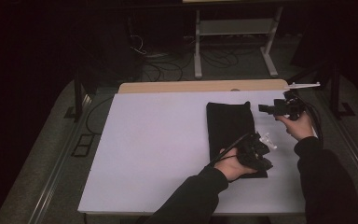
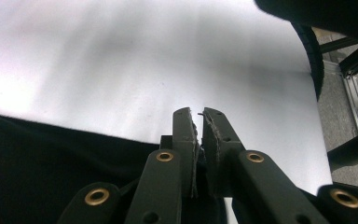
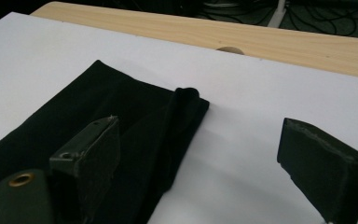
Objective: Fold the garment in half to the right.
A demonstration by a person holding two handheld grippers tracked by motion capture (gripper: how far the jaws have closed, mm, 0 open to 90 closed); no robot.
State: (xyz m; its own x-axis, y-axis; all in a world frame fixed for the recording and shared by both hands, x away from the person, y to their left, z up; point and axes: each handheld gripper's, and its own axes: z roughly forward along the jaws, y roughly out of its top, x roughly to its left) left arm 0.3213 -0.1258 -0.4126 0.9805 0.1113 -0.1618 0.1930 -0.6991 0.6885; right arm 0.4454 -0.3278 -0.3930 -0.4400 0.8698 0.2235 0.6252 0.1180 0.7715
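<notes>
The folded black cloth [image 1: 230,130] lies right of centre on the white worktop [image 1: 158,140]. The left gripper [image 1: 261,156] keeps its fingers closed at the near edge, apparently pinning the fold. The right gripper [image 1: 272,108] hangs beside the far right corner, fingers spread and empty.

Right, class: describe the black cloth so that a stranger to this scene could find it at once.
Start at the white table with the wooden strip along its far edge. On its right half lies the black cloth, folded into a long narrow band running from near to far. It is the one dark, soft, flat thing on the white surface.
</notes>
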